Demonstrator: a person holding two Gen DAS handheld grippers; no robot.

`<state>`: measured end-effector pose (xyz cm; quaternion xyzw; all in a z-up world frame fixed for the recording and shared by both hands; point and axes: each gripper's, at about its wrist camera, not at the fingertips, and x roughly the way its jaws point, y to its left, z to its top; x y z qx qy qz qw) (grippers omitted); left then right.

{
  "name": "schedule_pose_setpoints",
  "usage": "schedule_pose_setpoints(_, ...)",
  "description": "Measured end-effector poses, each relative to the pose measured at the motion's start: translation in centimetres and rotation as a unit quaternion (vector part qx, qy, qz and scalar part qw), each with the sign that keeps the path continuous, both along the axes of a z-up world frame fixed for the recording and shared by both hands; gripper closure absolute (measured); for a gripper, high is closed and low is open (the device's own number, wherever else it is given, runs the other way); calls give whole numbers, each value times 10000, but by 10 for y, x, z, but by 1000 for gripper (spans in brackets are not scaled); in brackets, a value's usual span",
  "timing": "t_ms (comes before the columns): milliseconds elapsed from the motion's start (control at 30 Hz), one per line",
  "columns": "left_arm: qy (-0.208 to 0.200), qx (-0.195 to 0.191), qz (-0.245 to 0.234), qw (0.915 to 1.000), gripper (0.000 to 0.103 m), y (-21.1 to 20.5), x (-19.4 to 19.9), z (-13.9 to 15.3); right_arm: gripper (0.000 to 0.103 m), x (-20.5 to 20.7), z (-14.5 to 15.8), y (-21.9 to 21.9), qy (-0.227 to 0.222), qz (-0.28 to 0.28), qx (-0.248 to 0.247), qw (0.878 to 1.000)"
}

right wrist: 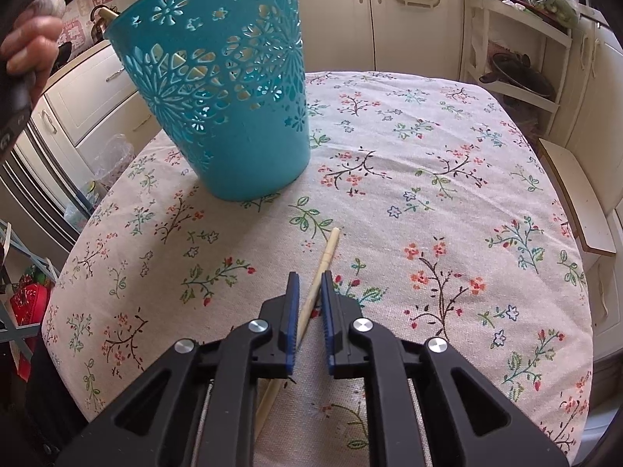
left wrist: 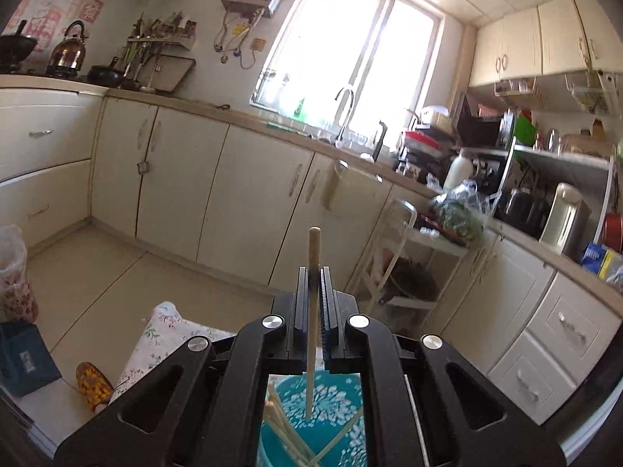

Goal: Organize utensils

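My left gripper (left wrist: pixel 314 272) is shut on a wooden chopstick (left wrist: pixel 314 249) and holds it upright above the teal cut-out basket (left wrist: pixel 335 401), which has several chopsticks (left wrist: pixel 284 428) inside. In the right wrist view the teal basket (right wrist: pixel 241 116) stands at the far left of the floral tablecloth (right wrist: pixel 428 194). My right gripper (right wrist: pixel 310 276) is open, low over the cloth, its jaws either side of a single wooden chopstick (right wrist: pixel 325 257) that lies on the table.
Cream kitchen cabinets (left wrist: pixel 218 179) and a sink counter run along the far wall. A white trolley (right wrist: pixel 506 39) stands beyond the table. A person's hand (right wrist: pixel 31 50) shows at the upper left of the right wrist view.
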<state>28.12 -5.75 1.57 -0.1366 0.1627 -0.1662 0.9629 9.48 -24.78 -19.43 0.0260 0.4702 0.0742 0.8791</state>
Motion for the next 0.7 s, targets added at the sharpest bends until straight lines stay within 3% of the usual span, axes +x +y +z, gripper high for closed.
schedule_pose_setpoints(133, 246, 542, -264, 9979, 98, -17, -2, -16, 78, -1, 1, 6, -25, 143, -56, 9999)
schedule_pose_setpoints(233, 383, 828, -370, 9951, 94, -21, -9, -24, 77, -1, 1, 7, -22, 164, -51, 9999)
schedule_pose_setpoints(267, 383, 816, -338, 9954, 90, -17, -14, -25, 77, -1, 0, 5, -11, 141, -4, 9999)
schedule_pose_setpoints(333, 331, 738, -160, 9966, 61, -4, -25, -20, 77, -1, 0, 2, 9, 97, 102, 9999)
schedule_pose_setpoints(400, 208, 588, 101, 9980, 47, 15, -40, -15, 77, -1, 0, 1, 12, 71, 130, 9999)
schedule_pose_setpoints(567, 339, 357, 540, 9973, 38, 60, -70, -28, 80, -2, 0, 11, -87, 143, -301, 9994)
schedule_pose_setpoints(633, 655, 331, 645, 9952, 32, 73, -73, -48, 85, -4, -1, 18, -131, 259, -628, 9976)
schedule_pose_setpoints(700, 1038, 341, 701, 9915, 32, 81, -73, -72, 93, -3, 0, 15, -44, 330, -533, 9980)
